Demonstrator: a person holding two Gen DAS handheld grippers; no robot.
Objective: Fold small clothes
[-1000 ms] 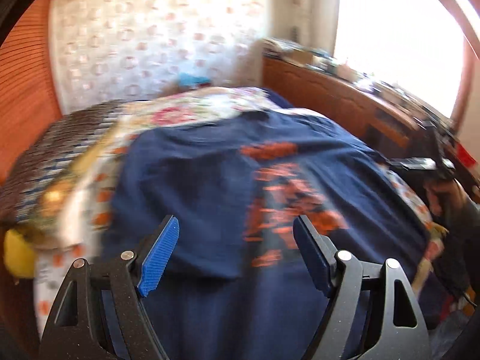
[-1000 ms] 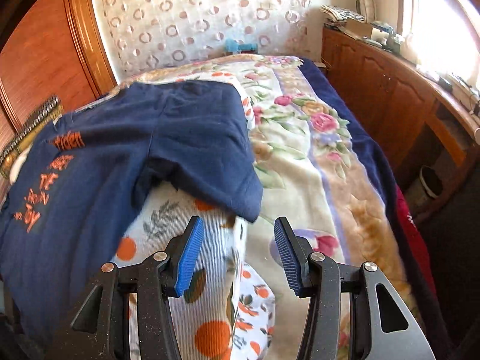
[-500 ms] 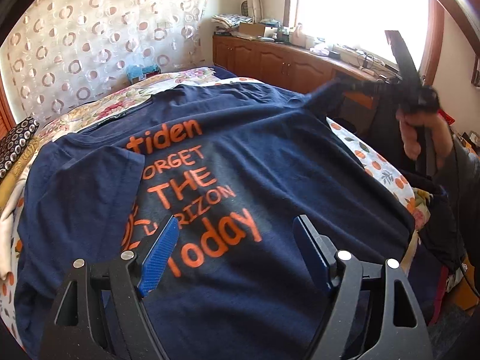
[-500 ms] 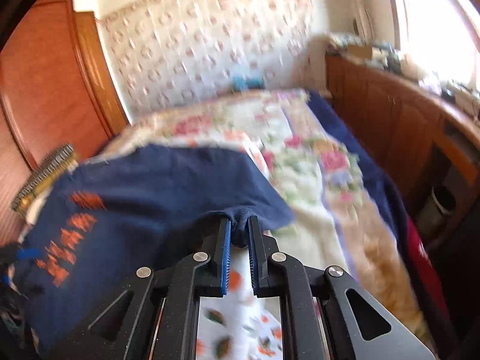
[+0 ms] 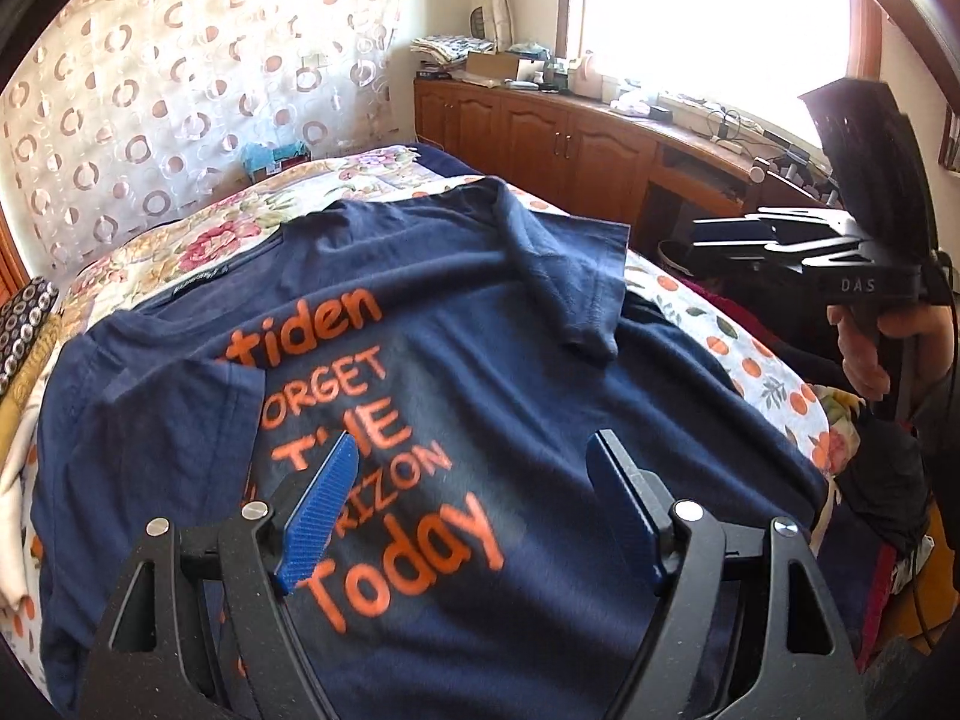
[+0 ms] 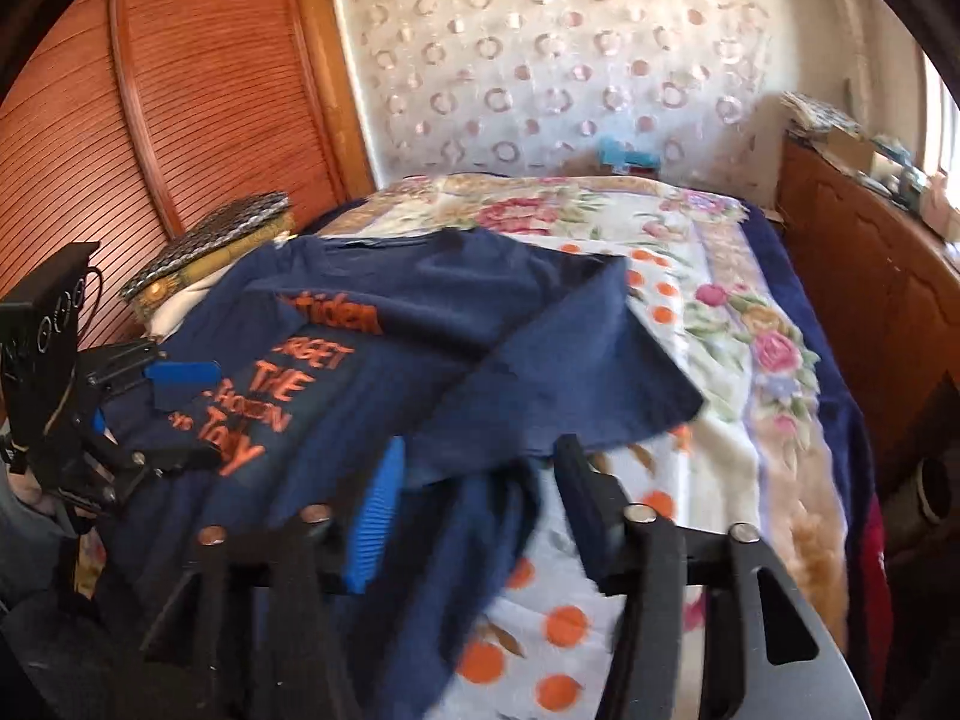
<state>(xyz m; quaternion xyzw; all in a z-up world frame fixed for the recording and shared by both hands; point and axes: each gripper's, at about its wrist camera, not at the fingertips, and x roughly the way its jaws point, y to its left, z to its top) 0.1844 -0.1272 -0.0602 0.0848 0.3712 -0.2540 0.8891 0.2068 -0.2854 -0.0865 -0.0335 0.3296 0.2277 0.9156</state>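
A navy T-shirt [image 5: 480, 372] with orange lettering lies face up on the bed. Its left sleeve [image 5: 180, 420] and right sleeve [image 5: 588, 300] are both folded inward onto the body. My left gripper [image 5: 474, 450] hovers open over the lower lettering with nothing pinched. My right gripper [image 6: 480, 510] is opening at the shirt's right side. The folded sleeve's edge [image 6: 558, 372] lies loose just ahead of its blue pads [image 6: 378, 516], and neither pad presses it. From the left wrist the right gripper [image 5: 738, 234] shows held in a hand [image 5: 864, 354]. The left gripper [image 6: 168, 414] appears at the right wrist view's left edge.
The bed carries a floral blanket [image 6: 750, 348] and an orange-dotted sheet [image 6: 564, 630]. A wooden wardrobe [image 6: 180, 90] stands on the left, with folded patterned cloths [image 6: 210, 240] beside it. Cluttered wooden cabinets [image 5: 570, 138] run under the window. A teal box [image 6: 624, 156] sits at the bed's far end.
The right gripper shut on the right sleeve, carried it up and over onto the shirt, then opened off it. The left gripper swung across to above the lettering, staying open.
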